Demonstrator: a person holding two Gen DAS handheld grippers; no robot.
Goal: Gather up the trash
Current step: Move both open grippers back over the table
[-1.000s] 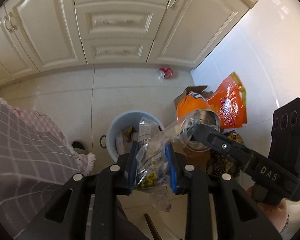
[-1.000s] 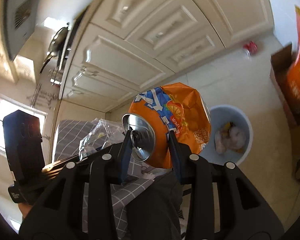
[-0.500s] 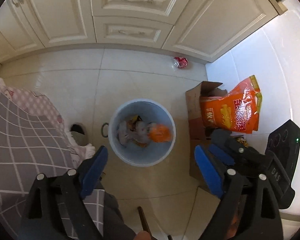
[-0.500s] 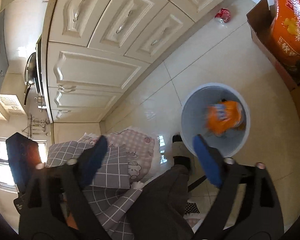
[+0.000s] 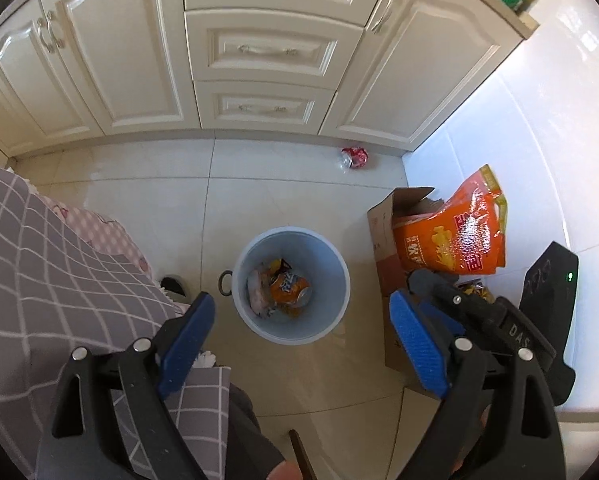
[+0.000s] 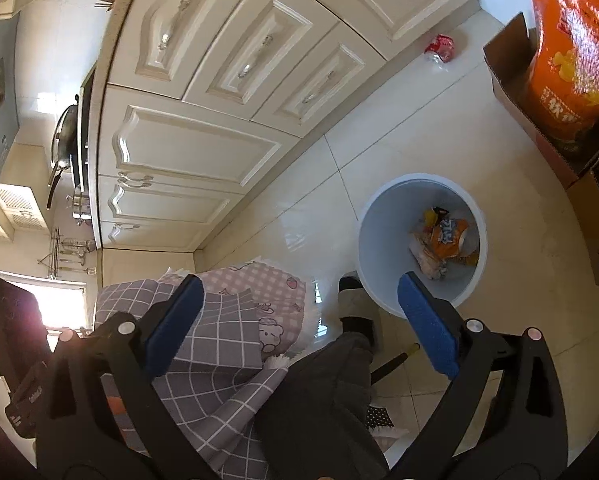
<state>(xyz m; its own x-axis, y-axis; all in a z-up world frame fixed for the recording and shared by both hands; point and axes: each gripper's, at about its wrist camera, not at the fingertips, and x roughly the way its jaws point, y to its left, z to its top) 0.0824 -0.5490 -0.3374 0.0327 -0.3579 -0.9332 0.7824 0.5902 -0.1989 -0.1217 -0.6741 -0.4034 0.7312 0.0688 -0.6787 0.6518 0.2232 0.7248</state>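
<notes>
A pale blue trash bin (image 5: 331, 248) stands on the tiled floor; it also shows in the right wrist view (image 6: 383, 216). Inside lie a crushed orange soda can (image 5: 287, 286) (image 6: 445, 236), plastic wrappers and other trash. A crushed red can (image 5: 355, 157) (image 6: 440, 48) lies on the floor by the cabinet base. My left gripper (image 5: 303, 340) is open and empty, held high above the bin. My right gripper (image 6: 299, 316) is open and empty, also above the bin; it shows in the left wrist view (image 5: 431, 308) at the right.
A cardboard box (image 5: 383, 236) with an orange snack bag (image 5: 451, 232) stands right of the bin. Cream cabinets (image 5: 259, 48) line the far wall. The person's checked clothing (image 5: 39, 280) and a slipper (image 6: 355, 308) are left of the bin.
Both grippers opened and let go: the plastic wrapper and the orange can dropped into the bin. Both grippers then rose higher above it.
</notes>
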